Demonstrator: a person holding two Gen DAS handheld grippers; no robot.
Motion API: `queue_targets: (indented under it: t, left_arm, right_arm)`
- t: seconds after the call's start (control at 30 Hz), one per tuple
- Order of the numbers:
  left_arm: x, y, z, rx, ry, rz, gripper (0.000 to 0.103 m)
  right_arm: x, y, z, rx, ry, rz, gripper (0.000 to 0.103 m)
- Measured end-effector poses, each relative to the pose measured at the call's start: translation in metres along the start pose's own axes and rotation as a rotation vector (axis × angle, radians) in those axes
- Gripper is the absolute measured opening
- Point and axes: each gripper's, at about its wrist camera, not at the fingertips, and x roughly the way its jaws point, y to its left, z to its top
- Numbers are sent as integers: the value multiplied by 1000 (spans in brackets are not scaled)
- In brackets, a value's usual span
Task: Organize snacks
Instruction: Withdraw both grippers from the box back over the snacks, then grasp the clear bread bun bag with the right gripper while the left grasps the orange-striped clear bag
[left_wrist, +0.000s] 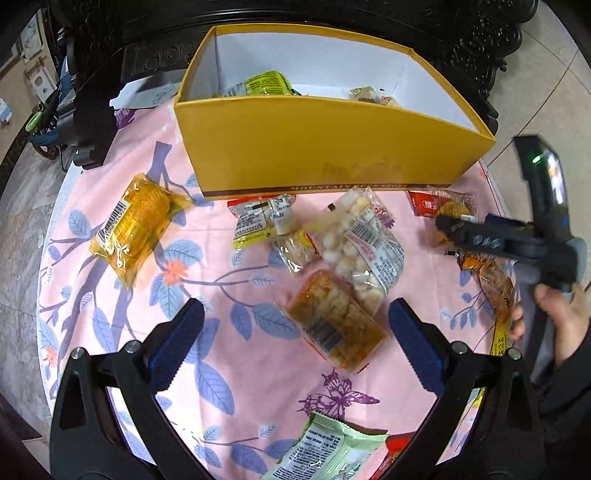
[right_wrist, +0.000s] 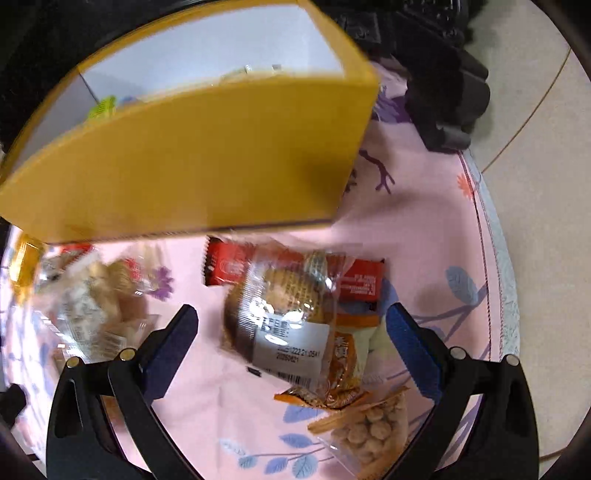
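Note:
A yellow cardboard box (left_wrist: 332, 147) stands open at the back of the pink flowered tablecloth (left_wrist: 229, 295), with a green-yellow packet (left_wrist: 264, 83) and a small pale packet (left_wrist: 369, 96) inside. My left gripper (left_wrist: 295, 310) hangs open above a brown snack packet (left_wrist: 332, 321), which lies between its blue pads without touching them. My right gripper (right_wrist: 291, 312) is open wide above a round cake in clear wrap (right_wrist: 280, 306), and its pads are clear of it too. The cake lies on a red packet (right_wrist: 225, 266) and an orange packet (right_wrist: 347, 362), just in front of the box (right_wrist: 184, 166).
Loose snacks lie around: a yellow packet (left_wrist: 129, 229) at the left, a bag of white balls (left_wrist: 362, 243), a small labelled packet (left_wrist: 258, 221), a green packet (left_wrist: 332, 450) near me, and a bag of nuts (right_wrist: 373, 435). A person's hand (left_wrist: 561, 317) is at the right. The table edge (right_wrist: 495, 258) curves close by.

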Motion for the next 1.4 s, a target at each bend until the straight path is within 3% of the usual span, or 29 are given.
queue_targets:
  t: [0.07, 0.13, 0.23, 0.3, 0.33, 0.37, 0.4, 0.67, 0.97, 1.07, 1.23, 1.4]
  left_arm:
    - [0, 1, 1, -3, 0, 2, 101]
    - [1, 2, 3, -7, 1, 3, 101]
    - [4, 2, 3, -9, 10, 3, 101]
    - [7, 2, 3, -8, 17, 2, 101]
    - [8, 2, 3, -6, 20, 1, 101]
    - [9, 1, 3, -4, 21, 0, 101]
    - [10, 0, 3, -1, 22, 0, 101]
    - [27, -5, -8, 14, 53, -13, 101]
    - [62, -31, -25, 117, 110, 1, 101]
    - [70, -29, -24, 52, 109, -27, 101]
    - [72, -29, -24, 7, 92, 10, 101]
    - [75, -13, -30, -111, 119, -46, 101]
  right_arm:
    - [11, -5, -3, 46, 36, -41, 102]
    - [21, -12, -7, 94, 72, 15, 99]
    - [18, -12, -10, 76, 31, 47, 81]
    - [15, -8, -10, 33, 7, 37, 76]
    - [13, -8, -10, 26, -3, 36, 68]
    - [11, -7, -10, 24, -17, 38, 52]
    - [8, -7, -10, 24, -28, 48, 45]
    - [-26, -6, -19, 16, -60, 148, 38]
    - [-51, 9, -38, -19, -72, 195, 36]
    - [-51, 13, -41, -25, -71, 211, 28]
    - [-60, 25, -45, -61, -81, 206, 28]
    - [-50, 27, -44, -61, -54, 223, 28]
